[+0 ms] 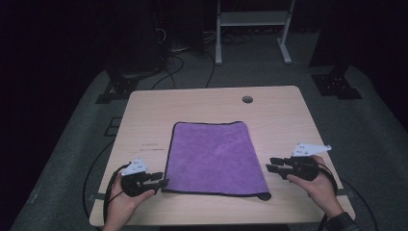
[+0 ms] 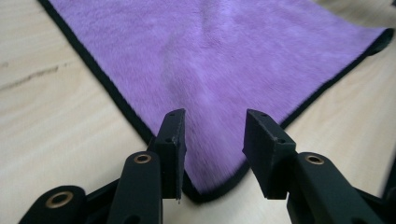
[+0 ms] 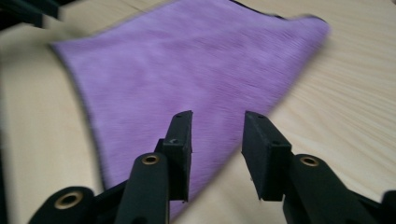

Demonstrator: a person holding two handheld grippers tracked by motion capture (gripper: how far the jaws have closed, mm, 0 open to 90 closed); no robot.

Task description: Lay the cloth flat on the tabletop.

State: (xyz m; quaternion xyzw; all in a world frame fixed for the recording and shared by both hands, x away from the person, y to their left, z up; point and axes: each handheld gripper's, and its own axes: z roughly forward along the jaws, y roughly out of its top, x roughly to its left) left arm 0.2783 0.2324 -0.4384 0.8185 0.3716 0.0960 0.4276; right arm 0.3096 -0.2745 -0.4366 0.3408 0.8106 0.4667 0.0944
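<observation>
A purple towel [image 1: 214, 159] with black edging lies flat on the light wooden table [image 1: 144, 120]. My left gripper [image 1: 161, 179] sits at the towel's near left corner, held low over the tabletop. In the left gripper view that gripper [image 2: 214, 135] is open, and the towel [image 2: 224, 56] corner lies flat below the gap, with neither jaw pressing on it. My right gripper [image 1: 270, 164] is beside the towel's right edge, close to the near right corner. In the right gripper view it [image 3: 217, 135] is open too, its jaws straddling the towel [image 3: 187, 70] edge without pinching it.
A round cable hole [image 1: 247, 99] is in the table's far side. Behind the table a white metal frame [image 1: 252, 19] stands on the grey floor, with cables [image 1: 173, 62] and black stand bases [image 1: 337, 82] nearby. Bare wood lies on either side of the towel.
</observation>
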